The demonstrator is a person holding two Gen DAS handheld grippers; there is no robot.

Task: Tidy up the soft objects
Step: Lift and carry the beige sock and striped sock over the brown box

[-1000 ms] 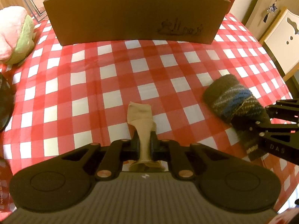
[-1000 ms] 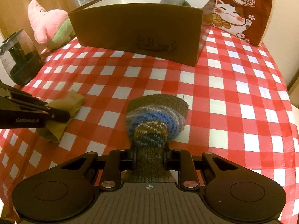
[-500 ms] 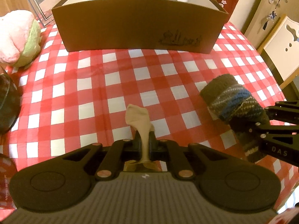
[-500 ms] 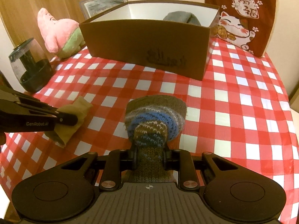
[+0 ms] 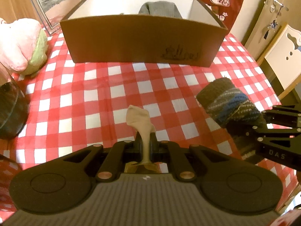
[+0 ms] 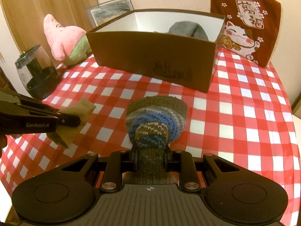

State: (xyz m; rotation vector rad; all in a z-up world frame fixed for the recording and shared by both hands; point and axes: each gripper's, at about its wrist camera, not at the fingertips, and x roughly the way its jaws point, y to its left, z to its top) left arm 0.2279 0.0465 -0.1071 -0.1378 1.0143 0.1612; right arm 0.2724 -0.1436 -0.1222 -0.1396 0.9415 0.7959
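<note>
My left gripper is shut on a thin beige sock and holds it above the checked tablecloth; the sock also shows in the right wrist view. My right gripper is shut on a knitted brown and blue striped sock, also lifted off the table, and seen at the right in the left wrist view. A brown cardboard box with white inner walls stands ahead of both grippers. A grey soft item lies inside it at the right.
A pink and green plush toy sits left of the box. A dark jar stands at the table's left edge. A red lucky-cat cushion leans at the back right. A framed picture stands behind the box. A chair is at the right.
Both grippers have risen with their socks off the table. More of the inside of the box now shows.
</note>
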